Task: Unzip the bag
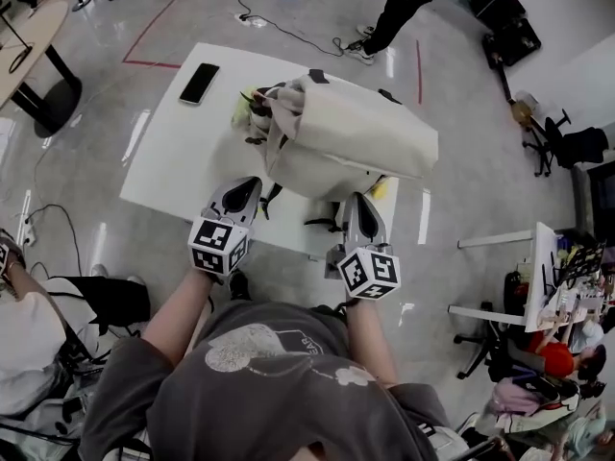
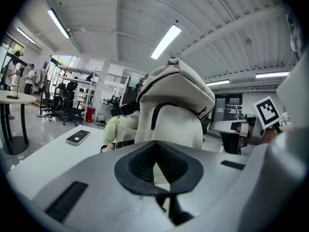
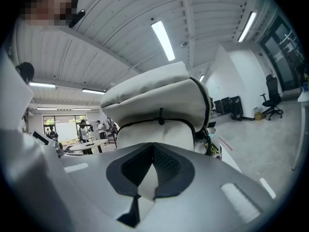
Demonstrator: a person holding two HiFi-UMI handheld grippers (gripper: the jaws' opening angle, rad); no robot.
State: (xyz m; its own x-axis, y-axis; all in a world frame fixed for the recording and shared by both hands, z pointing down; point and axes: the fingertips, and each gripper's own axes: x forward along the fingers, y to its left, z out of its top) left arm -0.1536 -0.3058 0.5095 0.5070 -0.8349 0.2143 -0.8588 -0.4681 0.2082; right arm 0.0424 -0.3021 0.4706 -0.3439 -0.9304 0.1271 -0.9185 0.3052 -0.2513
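Note:
A cream backpack with black zips and straps stands upright on the white table. Both grippers sit at its near side, low by the table's front edge. My left gripper is shut, its tips at the bag's lower left corner. In the left gripper view its pads meet in front of the backpack. A dark strap hangs below them; I cannot tell if it is pinched. My right gripper is shut too, just short of the backpack. A black zip pull hangs on the bag's seam above those jaws.
A black phone lies at the table's far left. A yellow-green soft item rests against the bag's left side. Black straps trail over the front edge. A person stands beyond the table, with desks and chairs to the right.

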